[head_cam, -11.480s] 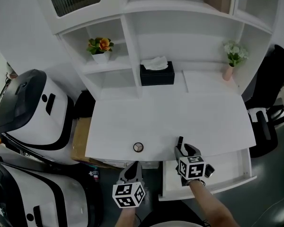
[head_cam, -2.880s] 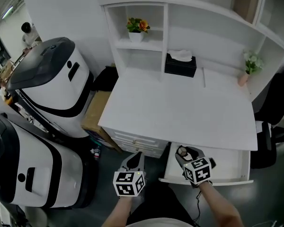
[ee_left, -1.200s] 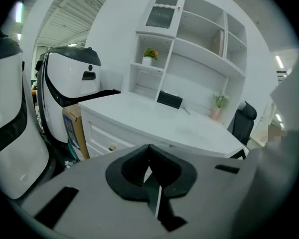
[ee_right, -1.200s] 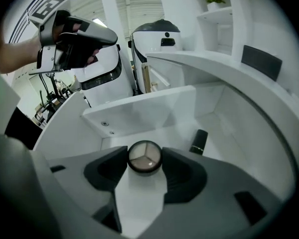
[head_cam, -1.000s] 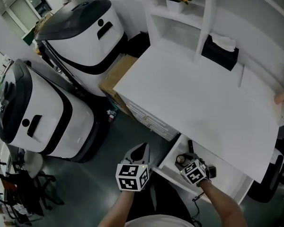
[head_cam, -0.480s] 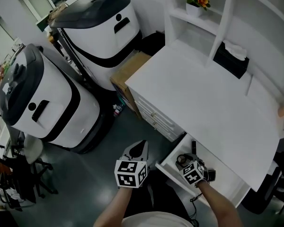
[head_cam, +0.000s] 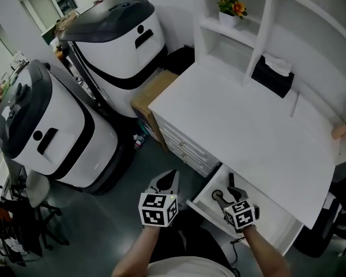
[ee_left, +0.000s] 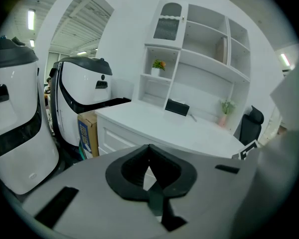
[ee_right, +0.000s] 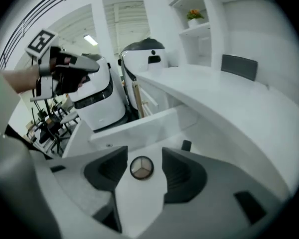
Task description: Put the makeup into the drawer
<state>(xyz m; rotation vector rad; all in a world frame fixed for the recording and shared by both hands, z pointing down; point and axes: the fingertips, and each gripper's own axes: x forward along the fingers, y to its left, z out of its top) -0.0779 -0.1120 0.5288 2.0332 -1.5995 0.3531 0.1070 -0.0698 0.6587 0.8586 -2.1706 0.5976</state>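
The drawer (head_cam: 203, 206) under the white desk (head_cam: 242, 131) stands pulled out. On its floor lies a round makeup compact (ee_right: 141, 167) with a three-part pan, and a small black makeup stick (ee_right: 186, 145) lies farther in. My right gripper (ee_right: 144, 153) is open, its jaws either side of the compact with a gap on both sides. In the head view the right gripper (head_cam: 224, 196) hangs over the drawer's left end, by the compact (head_cam: 218, 195) and the stick (head_cam: 230, 180). My left gripper (head_cam: 172, 175) is shut and empty, left of the drawer front above the floor.
Two large white-and-black machines (head_cam: 52, 131) (head_cam: 115, 45) stand to the left, with a cardboard box (head_cam: 153, 97) beside the desk. A black tissue box (head_cam: 272, 77) and a flower pot (head_cam: 230, 13) sit on the shelves. A dark chair (head_cam: 334, 229) is at the right.
The compact that lay near the desk's front edge long ago now lies in the drawer. Over the last second only the head camera's framing shifted; both grippers kept their places.
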